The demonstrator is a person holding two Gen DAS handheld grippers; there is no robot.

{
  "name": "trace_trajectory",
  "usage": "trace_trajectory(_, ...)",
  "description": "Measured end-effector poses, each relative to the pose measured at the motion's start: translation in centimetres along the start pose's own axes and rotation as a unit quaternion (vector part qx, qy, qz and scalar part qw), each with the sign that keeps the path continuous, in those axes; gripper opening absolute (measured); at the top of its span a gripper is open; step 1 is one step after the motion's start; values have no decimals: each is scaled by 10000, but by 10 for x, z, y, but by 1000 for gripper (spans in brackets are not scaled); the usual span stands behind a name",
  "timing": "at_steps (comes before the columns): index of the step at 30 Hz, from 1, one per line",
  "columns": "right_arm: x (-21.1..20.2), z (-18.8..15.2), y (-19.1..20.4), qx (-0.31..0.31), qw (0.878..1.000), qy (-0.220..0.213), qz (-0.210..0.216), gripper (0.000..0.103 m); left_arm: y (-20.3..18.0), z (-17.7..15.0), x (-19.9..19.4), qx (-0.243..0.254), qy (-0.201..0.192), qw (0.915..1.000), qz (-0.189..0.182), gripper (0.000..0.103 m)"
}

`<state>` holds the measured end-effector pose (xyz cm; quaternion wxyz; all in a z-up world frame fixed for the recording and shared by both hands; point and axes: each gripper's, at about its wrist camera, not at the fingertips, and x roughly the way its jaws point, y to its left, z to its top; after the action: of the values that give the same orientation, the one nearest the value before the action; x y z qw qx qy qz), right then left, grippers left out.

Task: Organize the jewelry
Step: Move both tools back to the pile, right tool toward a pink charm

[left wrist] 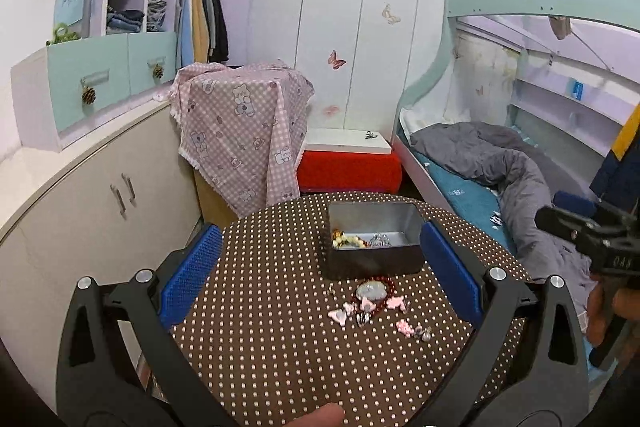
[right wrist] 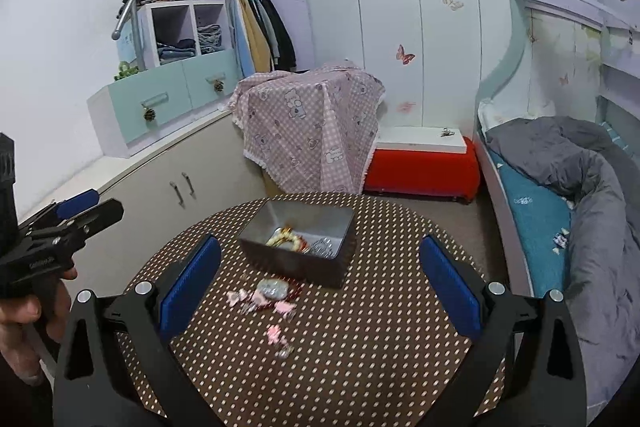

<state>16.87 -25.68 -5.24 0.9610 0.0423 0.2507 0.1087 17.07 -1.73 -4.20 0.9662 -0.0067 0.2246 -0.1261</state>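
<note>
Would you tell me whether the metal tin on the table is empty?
Not empty: the lidless tin holds beads and a silver piece.

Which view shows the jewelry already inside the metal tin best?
The right wrist view: it looks down into the metal tin, showing cream beads and a silver piece. In the left wrist view the tin's front wall partly hides them.

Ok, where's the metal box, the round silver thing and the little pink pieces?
metal box (left wrist: 374, 263), left wrist view, on its dark front wall.
round silver thing (left wrist: 372, 291), left wrist view, on the middle of its face.
little pink pieces (right wrist: 275, 332), right wrist view, on the pink piece nearest the camera.
</note>
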Motion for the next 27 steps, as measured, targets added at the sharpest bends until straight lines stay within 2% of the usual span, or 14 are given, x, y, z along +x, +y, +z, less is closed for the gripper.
trace_trajectory(8,1,-30,-1,104,9995,287,-25,95,1,-24,-19,-109,-69,9999,36,97)
trace_trajectory(17,-4,-45,-13,156,9991,381,-123,95,-3,-47,-13,-15,91,10000,-21,97)
trace_trajectory(27,13,-60,-7,-47,9974,713,-72,95,11,-59,-7,-8,147,9999,80,97)
